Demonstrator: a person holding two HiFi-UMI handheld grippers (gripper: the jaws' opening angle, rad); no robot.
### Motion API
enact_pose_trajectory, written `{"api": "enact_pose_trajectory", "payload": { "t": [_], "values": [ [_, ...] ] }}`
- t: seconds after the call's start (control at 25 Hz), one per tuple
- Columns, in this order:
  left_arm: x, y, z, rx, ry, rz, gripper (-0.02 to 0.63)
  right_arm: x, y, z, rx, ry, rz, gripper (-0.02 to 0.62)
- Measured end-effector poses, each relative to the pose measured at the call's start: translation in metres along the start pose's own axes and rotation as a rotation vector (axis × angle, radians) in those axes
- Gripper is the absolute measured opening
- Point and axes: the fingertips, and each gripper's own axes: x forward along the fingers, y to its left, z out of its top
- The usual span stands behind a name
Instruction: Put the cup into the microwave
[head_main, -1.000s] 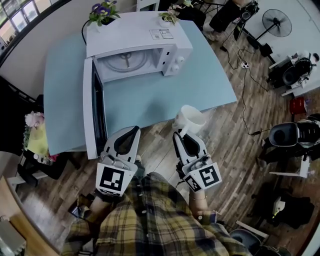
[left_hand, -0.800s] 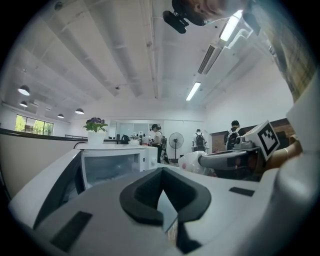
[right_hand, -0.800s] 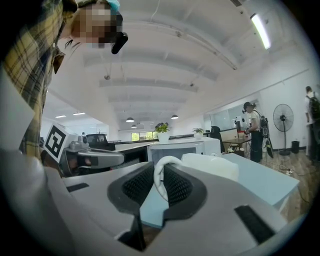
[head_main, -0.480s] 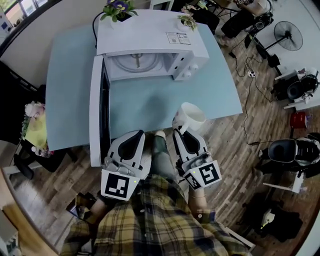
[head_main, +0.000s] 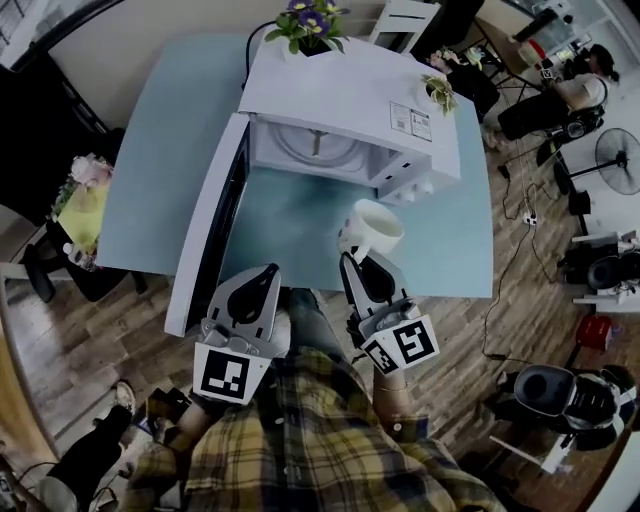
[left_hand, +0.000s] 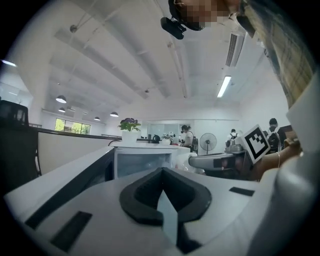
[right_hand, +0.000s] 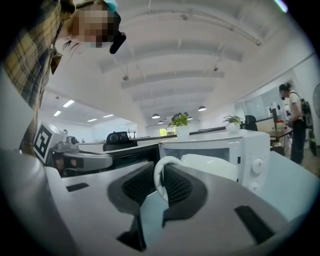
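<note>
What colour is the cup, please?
The cup is white, clearest in the head view.

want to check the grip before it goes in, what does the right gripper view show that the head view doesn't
Only the right gripper view: the right tool, its pads closed on either side of the handle of the cup, close up. Only the head view: the turntable inside the microwave, and the wooden floor. Both: the cup, the microwave with its door swung open, the left tool.
</note>
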Motion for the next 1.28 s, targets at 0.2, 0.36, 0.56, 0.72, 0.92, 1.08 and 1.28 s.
{"api": "enact_pose_trajectory", "payload": {
  "t": [0.2,0.36,0.56,0.72,0.92,1.08,1.28],
  "values": [
    [0.028,0.005,0.001,-0.024,0.004,0.118,-0.008,0.029,-0.022,0.007,0.008,0.004,0.154,0.064],
    [0.051,0.009,0.007,-0.031,-0.01,0.211,-0.008,0.045,-0.036,0.012,0.017,-0.004,0.266,0.063],
    [0.073,0.01,0.012,-0.027,-0.02,0.321,-0.008,0.056,-0.05,0.01,0.026,0.012,0.398,0.063],
    [0.081,0.007,0.011,-0.011,-0.01,0.393,-0.008,0.06,-0.06,0.01,0.024,0.017,0.468,0.063],
    [0.083,0.008,0.007,-0.011,-0.002,0.465,-0.008,0.062,-0.063,0.01,0.029,0.025,0.537,0.063],
    [0.088,0.008,0.008,-0.017,0.0,0.476,-0.008,0.065,-0.065,0.011,0.033,0.031,0.557,0.063],
    [0.088,0.016,0.008,-0.026,0.007,0.473,-0.008,0.074,-0.062,0.008,0.029,0.039,0.559,0.063]
  ]
}}
